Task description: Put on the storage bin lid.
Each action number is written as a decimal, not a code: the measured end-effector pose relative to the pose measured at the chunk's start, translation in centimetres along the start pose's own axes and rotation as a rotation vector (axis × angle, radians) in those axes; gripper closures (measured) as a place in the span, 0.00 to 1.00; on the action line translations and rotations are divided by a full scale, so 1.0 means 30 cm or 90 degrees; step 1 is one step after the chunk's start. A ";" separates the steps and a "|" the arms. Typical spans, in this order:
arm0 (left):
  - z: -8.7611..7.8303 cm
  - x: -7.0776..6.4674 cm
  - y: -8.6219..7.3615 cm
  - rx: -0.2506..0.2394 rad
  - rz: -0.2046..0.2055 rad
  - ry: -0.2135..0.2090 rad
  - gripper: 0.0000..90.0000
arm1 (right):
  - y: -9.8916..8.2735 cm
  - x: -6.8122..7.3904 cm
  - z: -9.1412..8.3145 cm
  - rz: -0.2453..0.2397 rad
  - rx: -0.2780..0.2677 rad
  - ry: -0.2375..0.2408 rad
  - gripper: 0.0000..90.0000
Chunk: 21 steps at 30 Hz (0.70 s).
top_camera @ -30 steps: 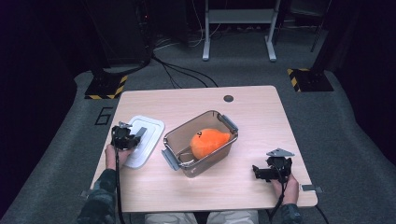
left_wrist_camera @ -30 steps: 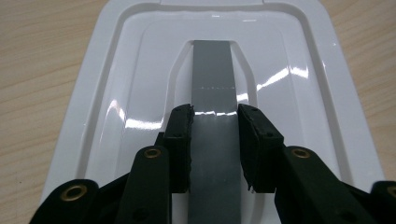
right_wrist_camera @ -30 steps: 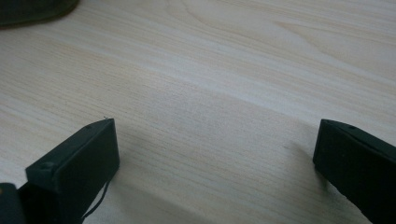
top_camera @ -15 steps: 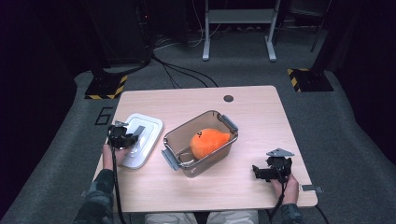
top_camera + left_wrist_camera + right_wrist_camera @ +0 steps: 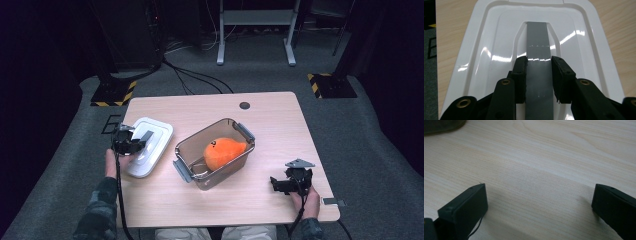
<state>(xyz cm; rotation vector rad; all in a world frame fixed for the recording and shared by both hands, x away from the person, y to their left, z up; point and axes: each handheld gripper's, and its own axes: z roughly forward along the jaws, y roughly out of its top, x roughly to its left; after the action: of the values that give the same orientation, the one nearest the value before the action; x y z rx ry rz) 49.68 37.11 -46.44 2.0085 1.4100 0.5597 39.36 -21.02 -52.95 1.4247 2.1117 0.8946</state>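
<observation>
Pale wood forms the table [image 5: 165, 200], on which everything here is carried, and the work in hand is judged to be the closing of the clear brown bin [image 5: 182, 148] with its white lid [image 5: 159, 131]. The bin is set near the middle of the table with its long axis slanted from the near left toward the far right, grey latches at both short ends, and an orange plush toy [image 5: 223, 151] lying inside. The lid is found by the left edge of the table, just left of the bin and apart from it, and its long axis is slanted much the same way as the bin's. The lid's grey handle strip [image 5: 537, 45] is run along that long axis, and it is on this strip that the left gripper [image 5: 131, 142] is clamped, the jaws being pressed against its two long sides from the lid's near end, as is seen in the left gripper view [image 5: 539, 62]. The bin therefore lies to the right of the held lid, so a sideways carry toward the table's middle is judged to be called for, with little turning needed. The right gripper [image 5: 286, 183] is rested near the front right corner, well apart from the bin, with its jaws spread wide over bare wood and nothing between them.
</observation>
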 end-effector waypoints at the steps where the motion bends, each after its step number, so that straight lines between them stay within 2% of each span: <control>1: -0.002 -0.001 0.005 -0.004 -0.001 0.000 0.74 | 0.000 -0.001 0.000 -0.001 0.000 0.000 0.00; 21: -0.070 0.004 0.108 -0.008 0.019 -0.003 0.74 | 0.000 -0.001 0.000 -0.003 0.001 -0.001 0.00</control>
<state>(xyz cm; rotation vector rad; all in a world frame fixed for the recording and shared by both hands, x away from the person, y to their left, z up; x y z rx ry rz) 50.56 36.94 -42.70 2.0225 1.3729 0.5751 39.38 -21.05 -52.95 1.4199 2.1144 0.8901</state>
